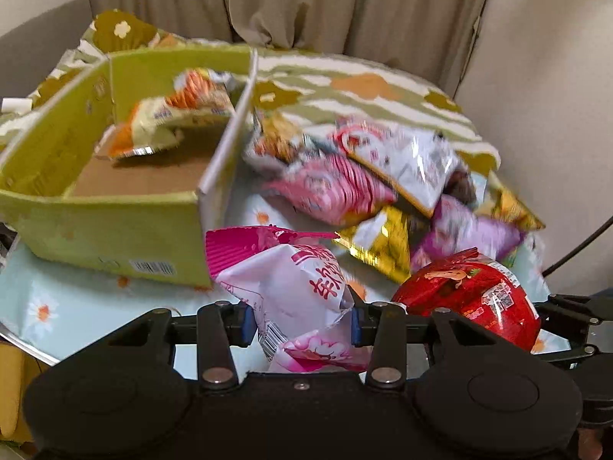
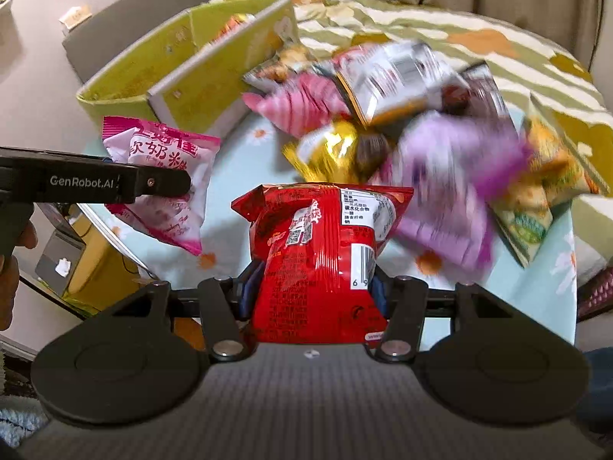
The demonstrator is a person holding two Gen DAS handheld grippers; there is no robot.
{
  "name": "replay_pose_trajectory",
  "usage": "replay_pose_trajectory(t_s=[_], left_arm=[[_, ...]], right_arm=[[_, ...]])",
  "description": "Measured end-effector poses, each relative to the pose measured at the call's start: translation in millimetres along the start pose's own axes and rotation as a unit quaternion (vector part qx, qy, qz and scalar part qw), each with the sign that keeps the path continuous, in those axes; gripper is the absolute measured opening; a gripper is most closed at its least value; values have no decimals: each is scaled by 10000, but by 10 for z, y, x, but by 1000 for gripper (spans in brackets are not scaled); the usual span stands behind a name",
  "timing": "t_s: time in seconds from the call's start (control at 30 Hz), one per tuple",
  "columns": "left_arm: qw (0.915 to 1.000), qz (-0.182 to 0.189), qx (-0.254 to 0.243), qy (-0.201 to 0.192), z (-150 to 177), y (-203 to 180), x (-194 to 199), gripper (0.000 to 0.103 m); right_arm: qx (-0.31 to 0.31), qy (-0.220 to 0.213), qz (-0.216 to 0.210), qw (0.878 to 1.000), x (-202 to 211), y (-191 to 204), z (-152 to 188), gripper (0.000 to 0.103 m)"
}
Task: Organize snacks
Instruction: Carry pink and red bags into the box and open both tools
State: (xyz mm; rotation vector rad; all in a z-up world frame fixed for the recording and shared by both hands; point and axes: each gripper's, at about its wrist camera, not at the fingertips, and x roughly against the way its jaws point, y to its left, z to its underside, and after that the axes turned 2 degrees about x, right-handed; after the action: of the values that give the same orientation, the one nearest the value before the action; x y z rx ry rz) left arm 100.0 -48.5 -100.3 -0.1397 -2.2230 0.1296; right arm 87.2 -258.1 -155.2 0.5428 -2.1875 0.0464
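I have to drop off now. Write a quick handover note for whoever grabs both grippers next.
Left gripper: shut on the pink-and-white snack bag, beside the green box.
Right gripper: shut on the red snack bag, above the table.
Green box: orange-and-white packets already inside at the back; the front of the floor is bare.
Left to do: box both held bags, then the pile of pink, silver, gold and purple bags on the table right of the box.

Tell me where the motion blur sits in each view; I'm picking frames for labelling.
Left wrist: red bag and pink bag between the tongs fairly sharp, the pile behind smeared. Right wrist: red bag crisp, purple packet and neighbours heavily blurred.
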Motion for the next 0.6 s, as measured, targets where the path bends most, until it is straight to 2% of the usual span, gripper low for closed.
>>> replay_pose_trajectory(t_s=[0.3, 0.47, 0.6], left_arm=[[9980, -86, 54, -621, -510, 413, 371, 47], [9966, -257, 95, -783, -836, 813, 404, 47], [9965, -323, 79, -771, -1101, 1160, 302, 47]], right_arm=[[216, -679, -48, 9974, 203, 400, -682, 69], [266, -948, -68, 9951, 122, 666, -1183, 69], [190, -1069, -56, 9941, -44, 911, -1563, 69]])
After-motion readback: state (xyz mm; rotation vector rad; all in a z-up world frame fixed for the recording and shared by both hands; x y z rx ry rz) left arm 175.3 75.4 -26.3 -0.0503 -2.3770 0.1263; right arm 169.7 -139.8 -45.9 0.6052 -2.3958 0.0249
